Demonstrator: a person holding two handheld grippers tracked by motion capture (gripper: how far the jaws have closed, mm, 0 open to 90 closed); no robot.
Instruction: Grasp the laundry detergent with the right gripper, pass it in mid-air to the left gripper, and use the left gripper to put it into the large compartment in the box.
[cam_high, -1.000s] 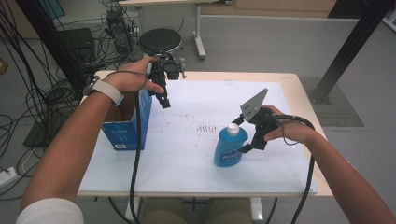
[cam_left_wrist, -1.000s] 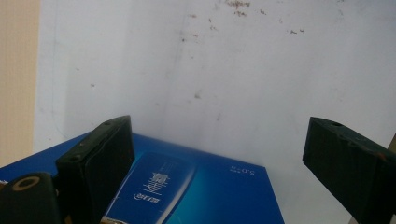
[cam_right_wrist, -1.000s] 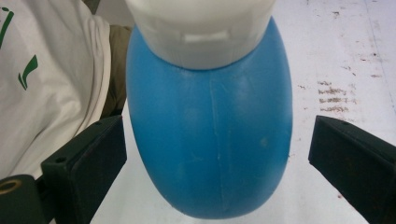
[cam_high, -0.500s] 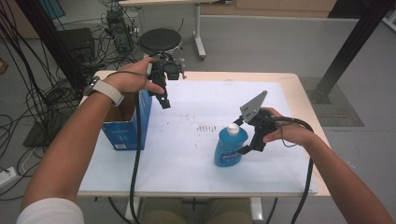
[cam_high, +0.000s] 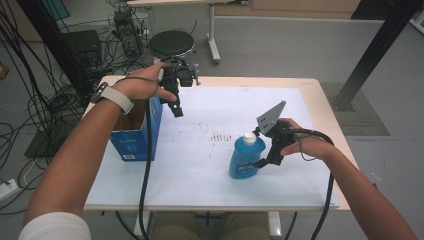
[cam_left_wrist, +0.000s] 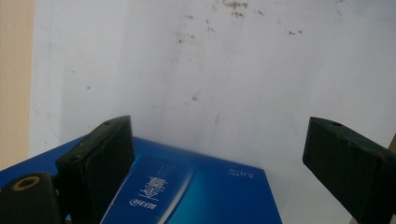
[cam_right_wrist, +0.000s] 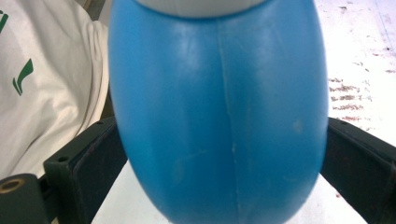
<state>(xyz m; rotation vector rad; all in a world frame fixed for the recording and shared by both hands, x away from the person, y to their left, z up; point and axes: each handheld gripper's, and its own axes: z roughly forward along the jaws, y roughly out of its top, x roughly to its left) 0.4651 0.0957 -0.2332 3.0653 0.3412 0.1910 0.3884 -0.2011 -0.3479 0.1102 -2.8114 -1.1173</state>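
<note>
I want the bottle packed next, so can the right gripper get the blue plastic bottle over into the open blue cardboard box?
Probably yes. The right gripper has its jaws around the blue plastic bottle, and bare white sheet lies between it and the open blue cardboard box. The left gripper at the box's edge might crowd it.

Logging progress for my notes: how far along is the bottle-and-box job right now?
Done: the right claw has closed its jaws on the sides of the blue bottle. In hand: the bottle, upright on the white sheet. Left: probably moving it to the open blue box, where the left claw hovers open.
</note>
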